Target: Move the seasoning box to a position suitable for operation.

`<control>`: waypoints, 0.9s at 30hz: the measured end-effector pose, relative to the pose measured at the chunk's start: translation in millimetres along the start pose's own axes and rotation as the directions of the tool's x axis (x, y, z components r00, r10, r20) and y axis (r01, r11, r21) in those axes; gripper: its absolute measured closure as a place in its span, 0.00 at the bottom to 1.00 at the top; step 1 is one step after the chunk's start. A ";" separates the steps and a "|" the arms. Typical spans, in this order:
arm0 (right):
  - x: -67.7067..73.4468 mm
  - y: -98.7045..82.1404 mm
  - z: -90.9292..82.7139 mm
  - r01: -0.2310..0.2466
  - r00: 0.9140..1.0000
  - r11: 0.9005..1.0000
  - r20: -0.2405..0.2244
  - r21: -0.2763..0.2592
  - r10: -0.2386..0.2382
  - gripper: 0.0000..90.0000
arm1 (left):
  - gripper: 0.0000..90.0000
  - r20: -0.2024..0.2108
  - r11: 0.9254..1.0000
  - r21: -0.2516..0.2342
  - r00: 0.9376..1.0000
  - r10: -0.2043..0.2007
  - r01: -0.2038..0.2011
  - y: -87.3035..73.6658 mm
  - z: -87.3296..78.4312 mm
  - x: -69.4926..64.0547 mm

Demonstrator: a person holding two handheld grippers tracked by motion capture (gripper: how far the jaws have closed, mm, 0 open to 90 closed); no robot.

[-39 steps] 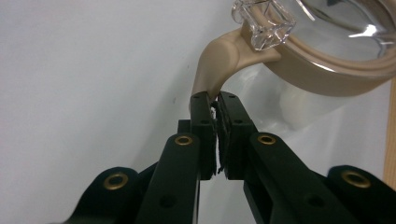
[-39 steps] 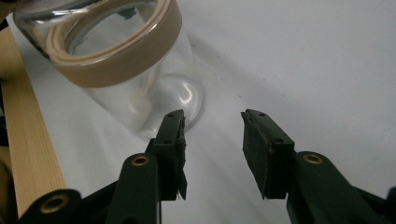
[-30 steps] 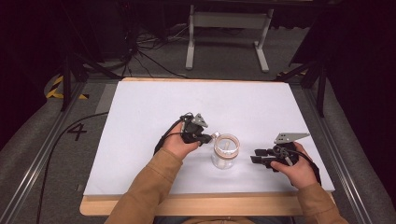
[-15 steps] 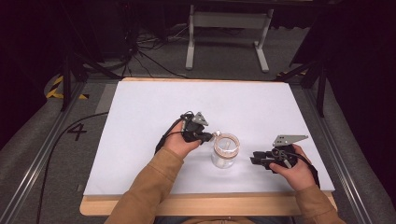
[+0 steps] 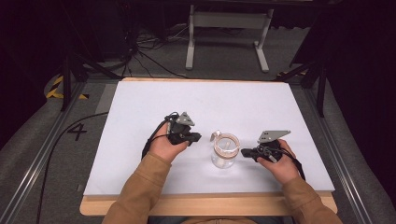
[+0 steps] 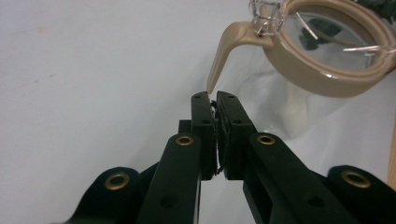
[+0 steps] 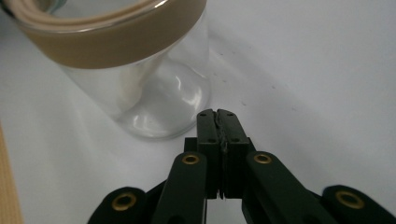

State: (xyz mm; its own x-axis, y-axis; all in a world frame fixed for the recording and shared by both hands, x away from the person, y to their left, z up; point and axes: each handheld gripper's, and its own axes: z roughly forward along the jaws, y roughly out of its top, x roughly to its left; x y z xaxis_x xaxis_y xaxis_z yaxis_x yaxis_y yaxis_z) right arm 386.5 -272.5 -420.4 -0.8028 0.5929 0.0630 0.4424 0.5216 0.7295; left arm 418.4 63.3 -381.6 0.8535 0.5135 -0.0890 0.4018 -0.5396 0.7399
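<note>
So I've got a clear glass jar (image 5: pixel 225 151) standing upright on the white table (image 5: pixel 140 102), in the part nearest the person, roughly midway between my two grippers. It has a tan band around the rim and a tan latch tab (image 6: pixel 223 51) sticking out from the rim on the left gripper's side. From the high view I can see something pale and stick-like standing inside the jar, and in both gripper views there's a whitish shape showing through the glass, but I can't tell what it actually is. No liquid that I can make out.

Left gripper (image 5: pixel 195 137) sits just left of the jar, pointing at it. In the left gripper view its jaws are pressed together with nothing between them, and the tips sit right below the end of that latch tab. Whether they actually touch it, I can't say, it's super close.

Right gripper (image 5: pixel 244 152) is just right of the jar, tips close to the glass wall. Its jaws have just been closing, and in the right gripper view they're now fully together, empty, with the jar's lower wall just beyond the tips and a sliver of table showing in between.

Both hands are low over the table, sleeves (image 5: pixel 140 196) coming in from the near edge.
</note>
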 end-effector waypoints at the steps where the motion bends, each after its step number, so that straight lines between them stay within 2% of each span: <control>1: -0.2 1.0 3.0 0.005 1.000 1.000 0.000 0.001 -0.005 1.00 | 0.96 -0.002 1.000 0.005 1.000 -0.003 0.003 -1.4 -1.9 0.5; 7: 3.0 4.2 18.2 0.041 0.999 0.999 -0.013 0.024 -0.041 1.00 | 0.96 -0.013 1.000 0.005 1.000 -0.018 0.018 -6.3 -7.1 2.1; 13: 8.4 5.3 16.6 0.059 0.998 0.997 0.008 0.042 -0.059 1.00 | 0.96 -0.004 1.000 -0.002 1.000 -0.027 0.027 -7.6 -3.6 3.3; 22: 24.4 10.2 19.1 0.133 0.991 0.988 -0.026 0.074 -0.132 1.00 | 0.96 -0.006 1.000 -0.002 1.000 -0.029 0.029 -8.1 -5.2 6.0; 27: 32.5 13.3 22.6 0.155 0.987 0.985 -0.044 0.075 -0.152 1.00 | 0.96 -0.003 0.999 -0.004 0.999 -0.033 0.033 -8.2 -5.1 6.3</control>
State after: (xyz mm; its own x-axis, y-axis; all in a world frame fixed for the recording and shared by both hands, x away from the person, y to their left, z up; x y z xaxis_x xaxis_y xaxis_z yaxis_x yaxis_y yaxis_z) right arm 375.3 -232.4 -424.1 -0.8776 0.4790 -0.0186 0.3413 0.6517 0.6774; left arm 418.8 74.4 -384.8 0.8386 0.5332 -0.1114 0.4284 -0.5194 0.7394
